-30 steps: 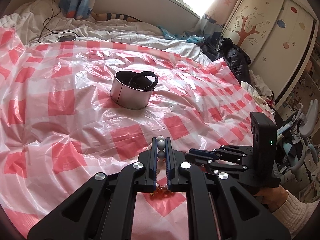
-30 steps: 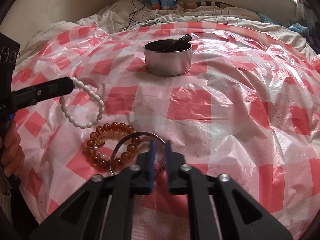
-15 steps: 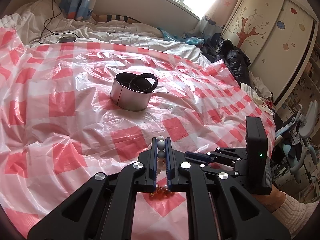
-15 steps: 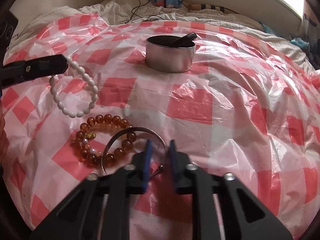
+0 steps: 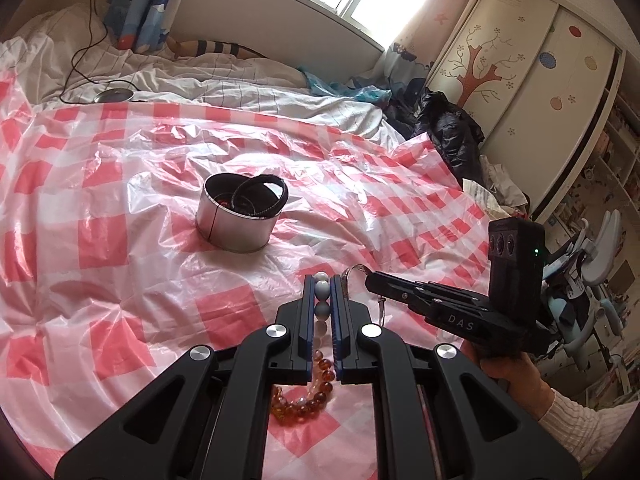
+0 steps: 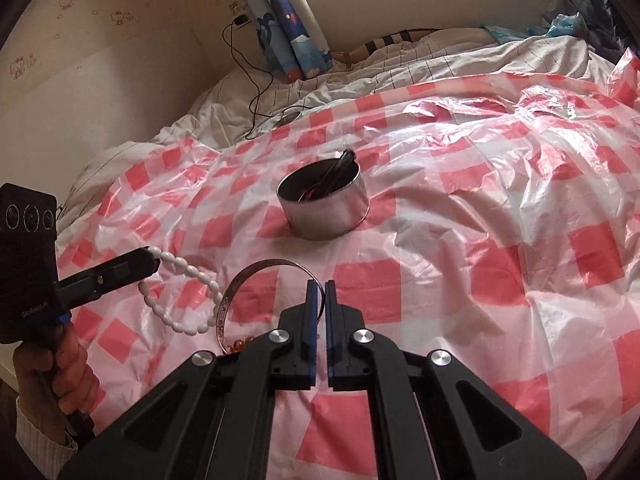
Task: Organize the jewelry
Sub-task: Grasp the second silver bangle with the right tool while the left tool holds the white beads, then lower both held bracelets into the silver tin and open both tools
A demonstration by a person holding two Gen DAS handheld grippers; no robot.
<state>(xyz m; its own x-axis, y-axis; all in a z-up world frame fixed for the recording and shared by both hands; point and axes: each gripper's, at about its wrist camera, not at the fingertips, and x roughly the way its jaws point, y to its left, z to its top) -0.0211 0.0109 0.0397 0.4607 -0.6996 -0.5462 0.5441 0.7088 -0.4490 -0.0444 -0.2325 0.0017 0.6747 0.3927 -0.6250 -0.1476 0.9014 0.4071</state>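
Left wrist view: the left gripper (image 5: 322, 292) is closed on the white bead bracelet (image 5: 322, 290), with pale beads pinched between its two fingers. Below the gripper, the amber bead bracelet (image 5: 310, 394) lies on the red-and-white checked plastic sheet (image 5: 120, 240) that covers the bed (image 5: 280, 92). To the right, the right gripper (image 5: 370, 278) reaches in from the side and holds the silver bangle (image 5: 354, 271); only a short arc of the bangle shows here, so the exact contact is hard to make out from this side. Beyond both grippers, well apart, the round metal tin (image 5: 234, 226) stands upright on the sheet, with a black band (image 5: 262, 196) leaning over its rim.

Right wrist view: the right gripper (image 6: 322, 292) is clamped on the silver bangle (image 6: 240, 284), whose engraved loop stands out to the left of the fingers, lifted clear of the sheet (image 6: 500, 240). Just beside it on the left, the left gripper (image 6: 150, 260) holds the white bead bracelet (image 6: 188, 300), which hangs in a loop. A few amber beads of the amber bead bracelet (image 6: 240, 345) show under the bangle. The tin (image 6: 326, 212) stands farther back, near the middle of the sheet. A dark cable (image 6: 260, 92) trails over the bare bedding behind.
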